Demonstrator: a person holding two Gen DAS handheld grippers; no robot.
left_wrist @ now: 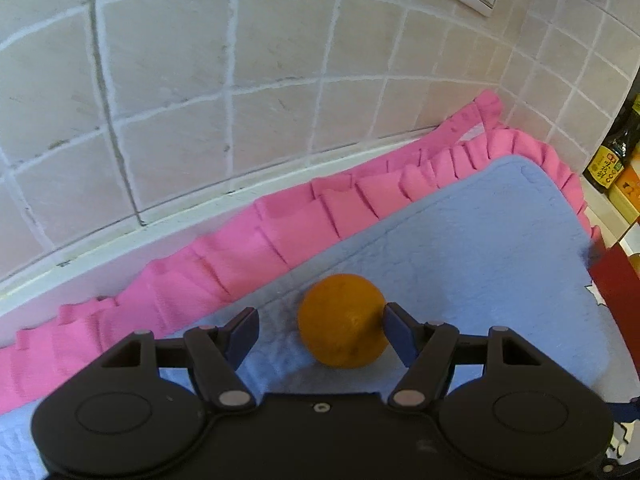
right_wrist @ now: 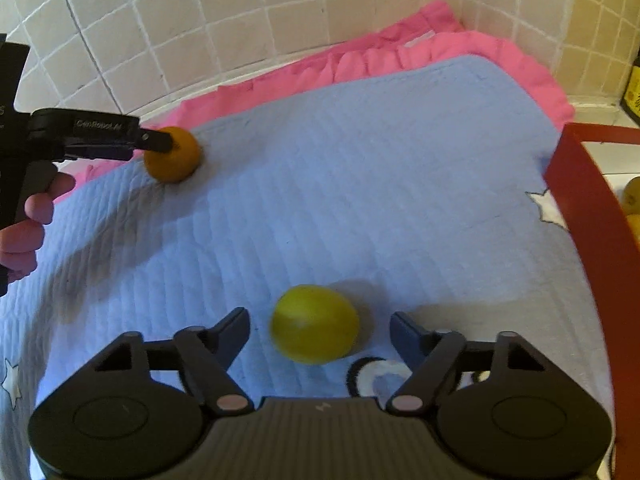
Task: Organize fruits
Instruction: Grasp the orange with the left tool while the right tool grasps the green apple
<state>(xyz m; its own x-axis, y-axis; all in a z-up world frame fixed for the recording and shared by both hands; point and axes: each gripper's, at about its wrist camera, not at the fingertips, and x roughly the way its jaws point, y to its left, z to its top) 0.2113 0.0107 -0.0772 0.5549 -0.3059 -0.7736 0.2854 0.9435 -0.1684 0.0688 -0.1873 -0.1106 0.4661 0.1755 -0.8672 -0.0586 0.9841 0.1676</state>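
Note:
An orange (left_wrist: pixel 344 320) lies on the blue quilted mat (left_wrist: pixel 480 240) near its pink frilled edge. My left gripper (left_wrist: pixel 320 316) straddles it, open: the right finger (left_wrist: pixel 396 332) is at the fruit's side, while the left finger (left_wrist: pixel 240 336) stands clear of it. The right wrist view shows the same orange (right_wrist: pixel 172 156) with the left gripper (right_wrist: pixel 156 142) reaching it from the left. A yellow lemon (right_wrist: pixel 314 324) rests on the mat between the fingers of my right gripper (right_wrist: pixel 318 318), which is open with a gap on both sides.
A red tray (right_wrist: pixel 588 200) holding yellow fruit (right_wrist: pixel 632 196) stands at the mat's right edge. A tiled wall (left_wrist: pixel 240 80) runs behind the pink frilled cloth (left_wrist: pixel 280 232). A dark bottle (left_wrist: pixel 608 160) and boxes stand at the far right. A hand (right_wrist: pixel 24 232) holds the left gripper.

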